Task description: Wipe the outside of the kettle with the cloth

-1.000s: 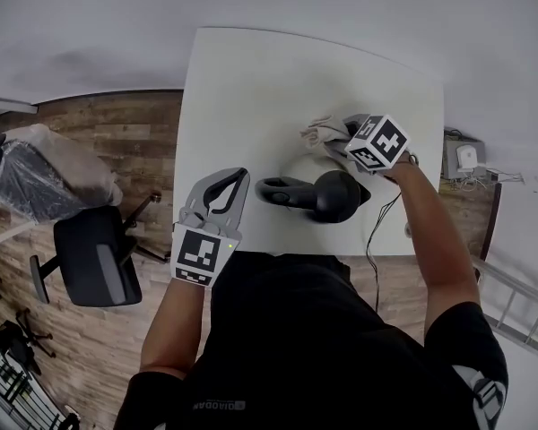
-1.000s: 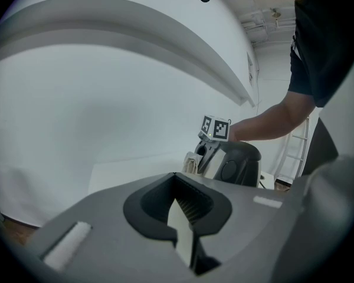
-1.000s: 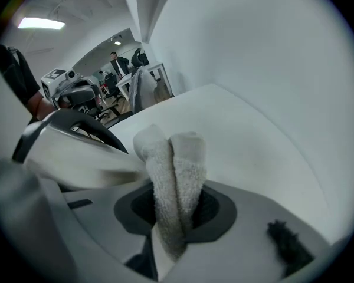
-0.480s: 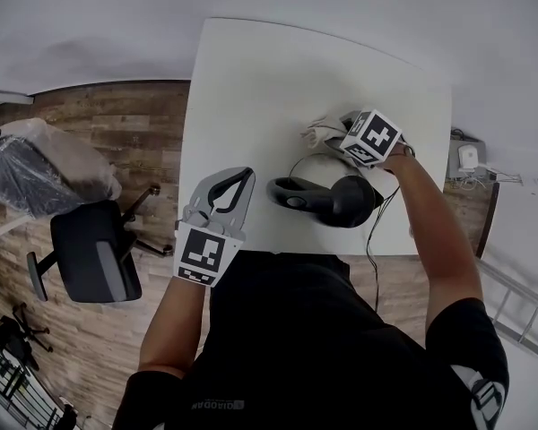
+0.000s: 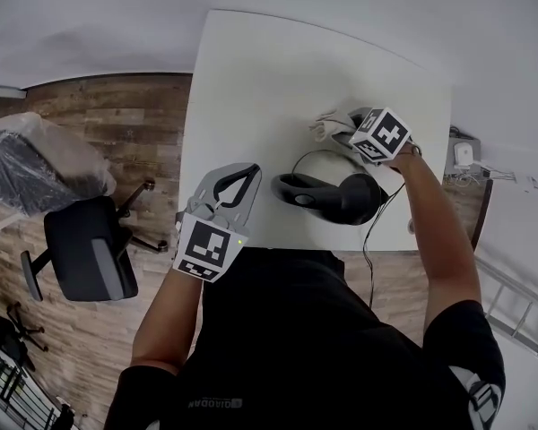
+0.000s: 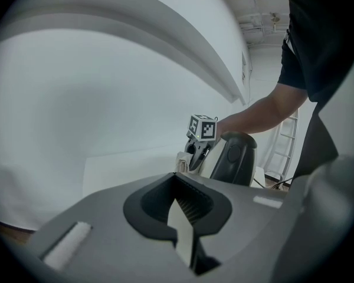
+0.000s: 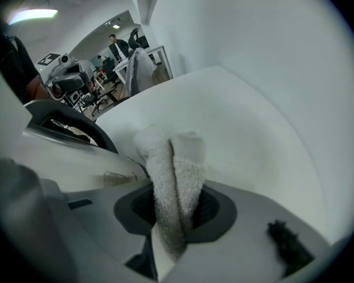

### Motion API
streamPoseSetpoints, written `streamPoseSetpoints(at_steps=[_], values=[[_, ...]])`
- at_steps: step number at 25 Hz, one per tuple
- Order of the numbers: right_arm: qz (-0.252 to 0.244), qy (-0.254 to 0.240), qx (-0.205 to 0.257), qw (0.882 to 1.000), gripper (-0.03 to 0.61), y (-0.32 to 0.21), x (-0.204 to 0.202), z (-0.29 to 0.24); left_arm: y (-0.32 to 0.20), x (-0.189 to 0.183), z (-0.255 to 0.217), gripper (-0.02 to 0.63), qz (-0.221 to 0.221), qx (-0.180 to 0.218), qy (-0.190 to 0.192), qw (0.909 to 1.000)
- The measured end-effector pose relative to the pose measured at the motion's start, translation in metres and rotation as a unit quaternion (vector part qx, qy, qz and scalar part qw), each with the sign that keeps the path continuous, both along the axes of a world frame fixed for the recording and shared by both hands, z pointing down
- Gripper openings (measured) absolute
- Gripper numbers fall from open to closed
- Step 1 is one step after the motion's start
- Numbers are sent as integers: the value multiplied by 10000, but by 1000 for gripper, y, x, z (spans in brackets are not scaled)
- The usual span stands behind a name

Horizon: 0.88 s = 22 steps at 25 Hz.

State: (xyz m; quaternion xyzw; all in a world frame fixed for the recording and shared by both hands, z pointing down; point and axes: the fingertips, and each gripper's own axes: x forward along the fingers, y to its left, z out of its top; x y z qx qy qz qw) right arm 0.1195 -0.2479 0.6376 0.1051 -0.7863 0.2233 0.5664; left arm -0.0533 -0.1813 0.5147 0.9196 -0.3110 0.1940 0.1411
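The kettle (image 5: pixel 336 200), with a pale shiny body and a black handle and lid, stands near the front right of the white table (image 5: pixel 251 88). A white terry cloth (image 5: pixel 325 125) lies against the kettle's far side, and my right gripper (image 5: pixel 342 133) is shut on it. In the right gripper view the folded cloth (image 7: pixel 174 170) sticks out between the jaws, beside the kettle's wall (image 7: pixel 76 155). My left gripper (image 5: pixel 246 172) hovers at the table's front left edge, shut and holding nothing. From the left gripper view the kettle (image 6: pixel 235 158) shows ahead at the right.
A black cable (image 5: pixel 377 231) hangs off the table's front edge by the kettle. A black office chair (image 5: pixel 90 253) and a plastic-wrapped chair (image 5: pixel 36 164) stand on the wood floor at the left. A small white box (image 5: pixel 464 155) sits right of the table.
My right gripper with the cloth has shifted slightly along the kettle's far side. The left gripper has barely moved and stays shut.
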Motion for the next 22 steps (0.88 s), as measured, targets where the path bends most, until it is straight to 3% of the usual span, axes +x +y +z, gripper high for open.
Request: streamPoseSetpoints(at_steps=[9, 13, 17, 22], values=[[706, -2, 491, 9963, 94, -8, 20, -31, -2, 1, -8, 6, 325, 146, 140, 9993], [1364, -224, 911, 9862, 94, -13, 30, -57, 2, -6, -14, 6, 283, 140, 196, 9993], [2388, -786, 1631, 9540, 94, -20, 45, -104, 2, -5, -23, 6, 417, 236, 302, 9984], [3303, -1376, 2710, 8936, 94, -9, 68, -182, -1, -4, -37, 6, 525, 438, 354, 9970]])
